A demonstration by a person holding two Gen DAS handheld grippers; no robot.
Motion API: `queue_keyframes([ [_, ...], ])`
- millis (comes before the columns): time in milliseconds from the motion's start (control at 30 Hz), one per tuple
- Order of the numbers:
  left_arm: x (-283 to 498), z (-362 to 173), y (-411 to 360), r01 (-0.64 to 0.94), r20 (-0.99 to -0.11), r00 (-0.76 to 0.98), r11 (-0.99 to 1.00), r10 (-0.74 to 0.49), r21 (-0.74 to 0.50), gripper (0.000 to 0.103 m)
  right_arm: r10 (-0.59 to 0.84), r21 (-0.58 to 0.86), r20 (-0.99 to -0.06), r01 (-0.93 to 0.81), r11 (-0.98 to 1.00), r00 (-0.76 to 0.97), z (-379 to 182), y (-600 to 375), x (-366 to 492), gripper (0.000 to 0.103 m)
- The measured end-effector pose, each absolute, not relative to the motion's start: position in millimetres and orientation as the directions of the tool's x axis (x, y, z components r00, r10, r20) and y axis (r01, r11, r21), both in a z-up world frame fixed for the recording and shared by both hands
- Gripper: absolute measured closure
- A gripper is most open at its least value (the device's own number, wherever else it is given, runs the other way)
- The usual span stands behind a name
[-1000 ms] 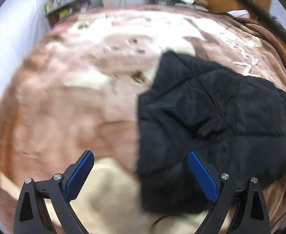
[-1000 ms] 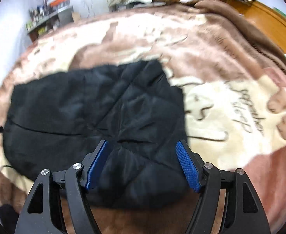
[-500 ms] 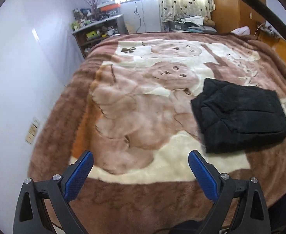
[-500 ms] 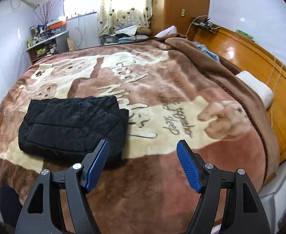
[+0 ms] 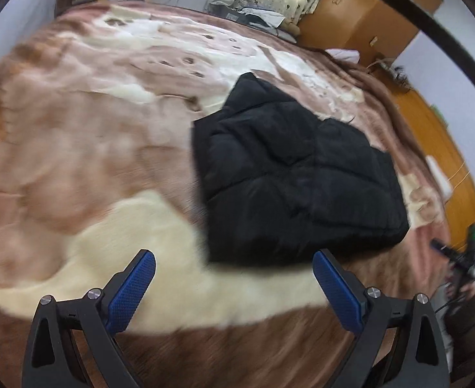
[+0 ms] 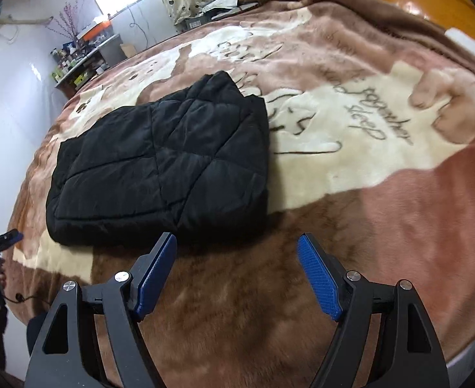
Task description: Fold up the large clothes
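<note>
Your bed's brown-and-cream bear blanket (image 6: 350, 168) fills both views. The folded black quilted jacket (image 6: 166, 165) lies flat on it, ahead and left of your right claw (image 6: 237, 271), ahead and right of your left claw (image 5: 234, 286). Both claws hover empty: the left gapes wide, the right's jaws are opening, nothing between them.

Folded black quilted jacket (image 6: 163, 161) lying on a bed.

The jacket (image 5: 295, 174) is padded, matte black, stitched into large puffy panels. It is folded into a thick, roughly rectangular bundle and lies flat on a plush brown and cream blanket (image 6: 350, 174), its edges stacked in layers. One far corner bulges upward slightly. Nothing rests on it and nothing touches it.
</note>
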State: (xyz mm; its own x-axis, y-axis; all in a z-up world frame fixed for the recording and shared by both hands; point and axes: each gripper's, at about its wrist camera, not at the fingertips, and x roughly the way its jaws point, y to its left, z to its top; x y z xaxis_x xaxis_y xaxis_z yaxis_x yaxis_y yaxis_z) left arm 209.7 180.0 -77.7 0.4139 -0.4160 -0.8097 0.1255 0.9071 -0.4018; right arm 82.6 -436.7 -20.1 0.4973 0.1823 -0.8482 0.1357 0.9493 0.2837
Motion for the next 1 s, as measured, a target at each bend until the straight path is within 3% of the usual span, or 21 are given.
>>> queue_keyframes([
  [167, 249, -96, 163, 0.155, -0.817, 0.387, 0.903, -0.428, -0.399, 0.004, 0.245, 0.345, -0.834, 0.122, 0.931, 0.495, -35, -445, 107, 0.026],
  [500, 303, -140, 162, 0.102, -0.778, 0.292, 0.826, -0.557, -0.554, 0.004, 0.426, 0.537, -0.775, 0.132, 0.833, 0.468, -71, -478, 160, 0.025],
  [767, 328, -180, 150, 0.082, -0.781, 0.193, 0.803, -0.594, -0.590, 0.004, 0.565, 0.647, -0.726, 0.111, 0.755, 0.393, -108, -484, 194, 0.025],
  [900, 333, -192, 150, 0.063, -0.775, 0.169, 0.791, -0.609, -0.608, 0.001, 0.597, 0.662, -0.720, 0.091, 0.744, 0.353, -120, -481, 204, 0.012],
  [1000, 337, -196, 150, 0.061, -0.766, 0.160, 0.781, -0.622, -0.621, 0.000, 0.630, 0.688, -0.700, 0.083, 0.721, 0.338, -129, -479, 210, 0.012],
])
